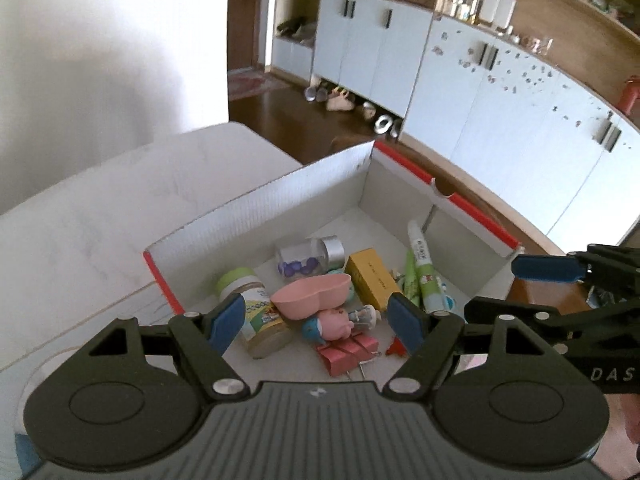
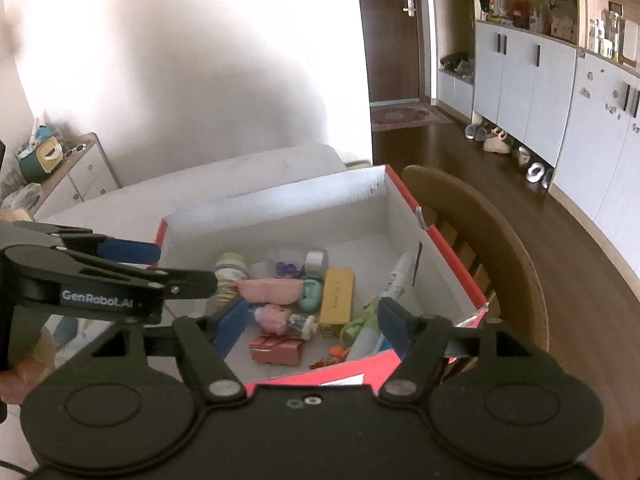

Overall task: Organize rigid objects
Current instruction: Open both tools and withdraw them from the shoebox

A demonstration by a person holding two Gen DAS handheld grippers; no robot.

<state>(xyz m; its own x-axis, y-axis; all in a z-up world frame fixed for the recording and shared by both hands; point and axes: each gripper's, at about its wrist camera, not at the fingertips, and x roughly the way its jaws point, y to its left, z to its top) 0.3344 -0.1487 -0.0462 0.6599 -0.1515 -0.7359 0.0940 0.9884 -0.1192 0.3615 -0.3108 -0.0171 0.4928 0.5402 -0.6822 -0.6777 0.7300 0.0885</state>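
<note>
Table (image 1: 80,208): white top, bare on its left part. The box (image 1: 256,204) sits toward its right end, near the chair (image 2: 480,216), open side up so both grippers can work over it.

Left gripper (image 1: 316,320): above the box's near-left corner, tilted down into it. Jaws spread, nothing between the pads. Likely free for another pick.

Box contents, left to right: jar (image 1: 256,312) lying on its side; pink dish (image 1: 310,294) resting on the pile; pig toy (image 1: 330,322) beneath it; clear bottle (image 1: 308,260) behind, also on its side; pink pack (image 1: 348,350) at the near wall; yellow carton (image 1: 372,280); green tubes (image 1: 420,280) lying along the right wall. All heaped loosely, which suggests dropping in, not arranging.

Right gripper (image 2: 310,322): over the box's near-right edge, jaws released, holding nothing.

Judgement: collecting looks close to done; nothing loose shows on the visible table.
</note>
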